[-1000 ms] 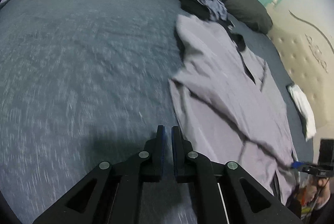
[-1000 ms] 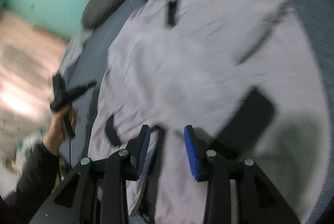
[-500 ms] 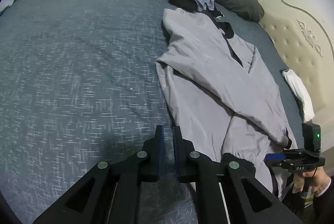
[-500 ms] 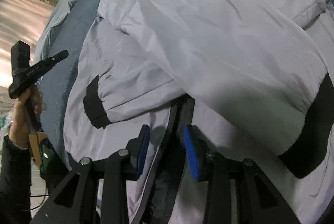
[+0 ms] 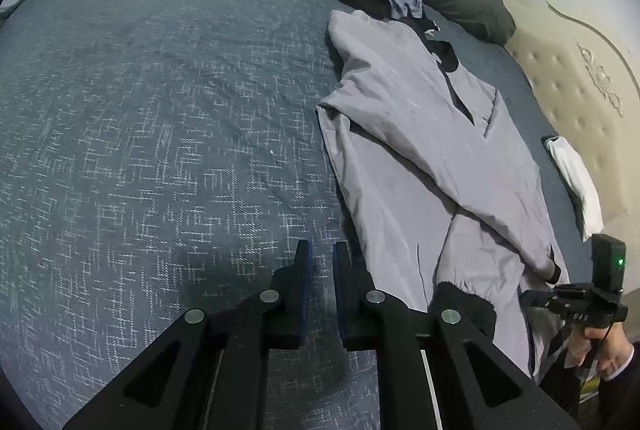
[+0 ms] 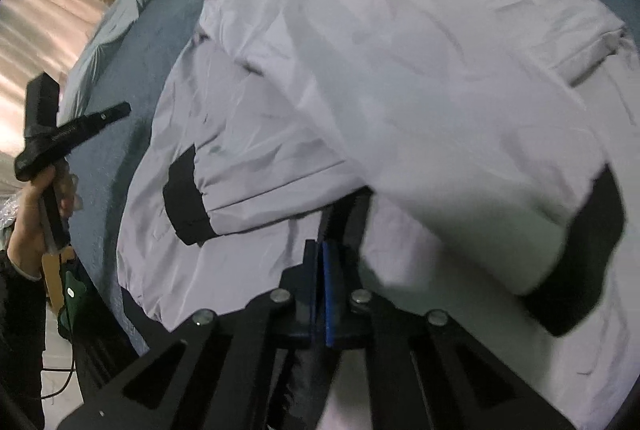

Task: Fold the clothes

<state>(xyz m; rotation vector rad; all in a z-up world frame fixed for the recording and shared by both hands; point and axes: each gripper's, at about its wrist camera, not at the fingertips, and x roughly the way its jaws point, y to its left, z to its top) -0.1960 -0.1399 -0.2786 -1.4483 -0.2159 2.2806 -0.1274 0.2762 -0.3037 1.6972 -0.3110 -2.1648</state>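
Pale lettering shows on the side of the right gripper (image 5: 576,316) at the near right, too small to read; nothing else is legible.

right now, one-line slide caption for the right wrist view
Right tool shut over pale grey black-cuffed jacket on blue bed.
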